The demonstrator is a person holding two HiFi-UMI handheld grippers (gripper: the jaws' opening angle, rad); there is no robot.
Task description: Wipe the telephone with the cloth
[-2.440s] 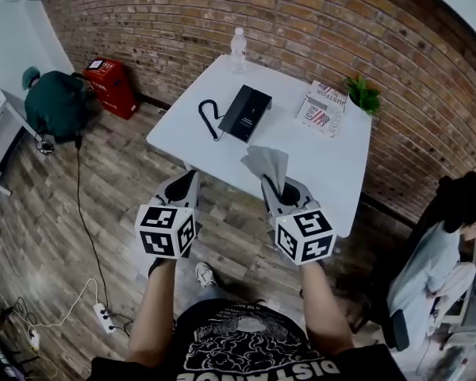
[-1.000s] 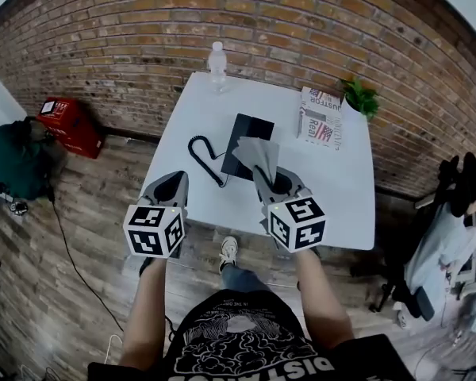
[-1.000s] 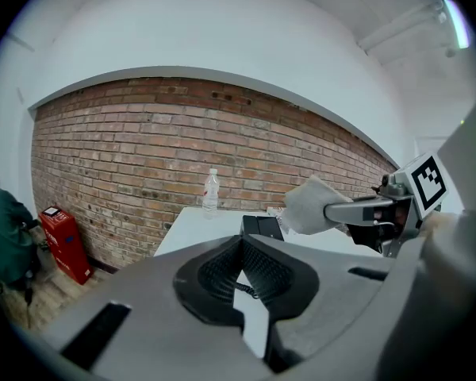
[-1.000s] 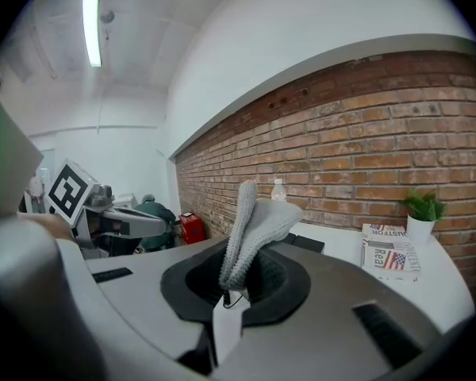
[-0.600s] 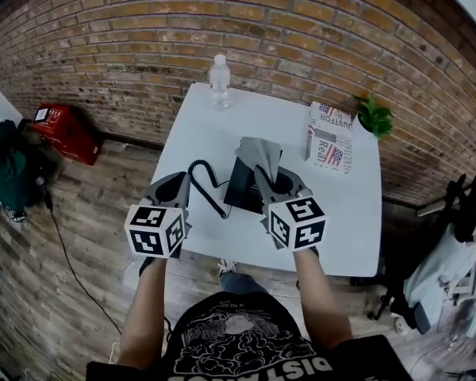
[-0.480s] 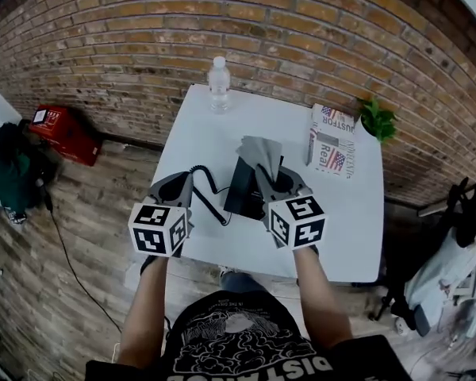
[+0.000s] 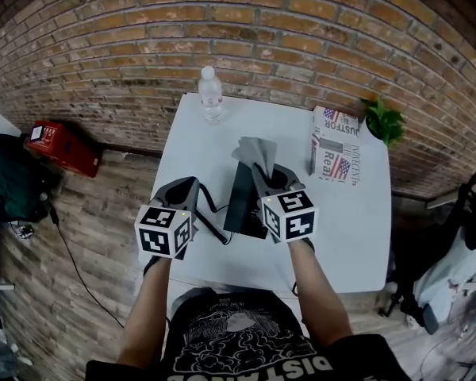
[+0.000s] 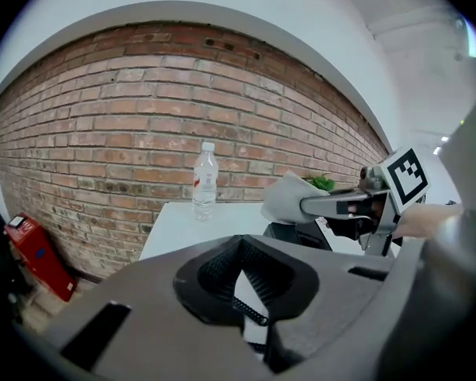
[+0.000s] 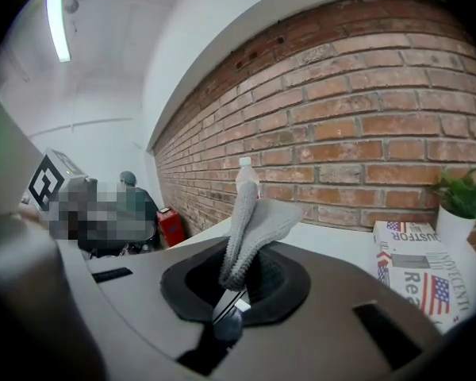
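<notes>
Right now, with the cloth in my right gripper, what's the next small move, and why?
Probably lower the right gripper until the cloth touches the telephone. Its jaws are shut on the cloth, which hangs over the telephone's far end and seems not yet to touch it, so wiping cannot start until contact is made.

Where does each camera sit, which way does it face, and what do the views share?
Head view: on the person's head, looking steeply down at the white table and black telephone; both forearms, left gripper and right gripper show.
Left gripper view: on the left gripper, facing the brick wall and water bottle; its own jaws fill the bottom.
Right gripper view: on the right gripper, facing the wall along its jaws, clamped on the grey cloth.
Shared: all three see the water bottle and cloth.
</notes>
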